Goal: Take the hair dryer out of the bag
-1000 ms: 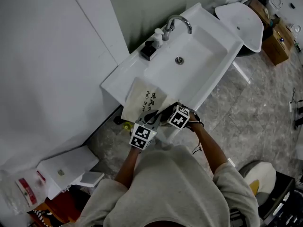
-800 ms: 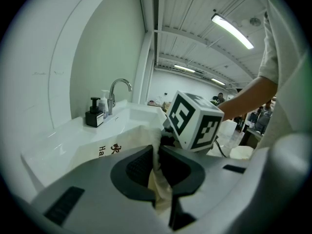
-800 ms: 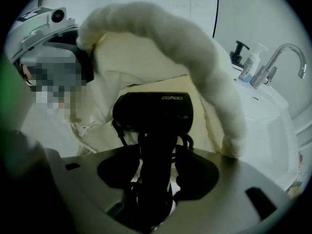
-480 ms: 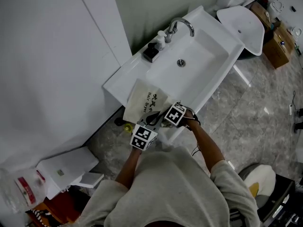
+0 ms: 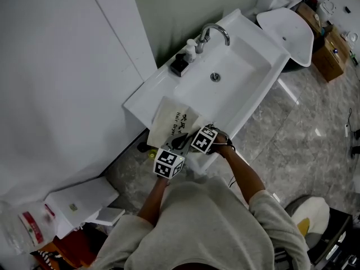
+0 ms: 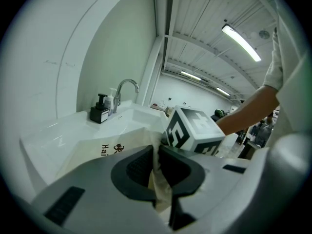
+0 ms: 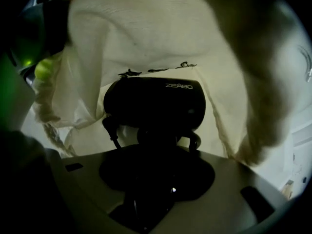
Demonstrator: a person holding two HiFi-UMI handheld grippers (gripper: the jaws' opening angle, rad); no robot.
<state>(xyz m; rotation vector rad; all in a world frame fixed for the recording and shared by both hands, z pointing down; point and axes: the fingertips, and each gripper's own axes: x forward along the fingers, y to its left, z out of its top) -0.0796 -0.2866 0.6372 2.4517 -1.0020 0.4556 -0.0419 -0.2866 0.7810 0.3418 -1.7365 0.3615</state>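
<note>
Right tool (image 7: pixel 156 147) deeper in bag (image 5: pixel 171 120), apparently gripping dryer (image 7: pixel 154 104).

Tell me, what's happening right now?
Left gripper shut on bag rim. Right gripper inside bag, shut on dryer. Dryer not yet out.

Pale grey short-sleeved shirt (image 5: pixel 208 229); grey tongs (image 6: pixel 155 167) (black pads (image 6: pixel 139 167)), black-and-white marker cubes (image 5: pixel 169 163)

I log a bathroom: white basin (image 5: pixel 239 66), faucet (image 5: pixel 217 29), soap dispenser (image 5: pixel 180 65) upper centre; grey marble floor (image 5: pixel 306 131) right.
</note>
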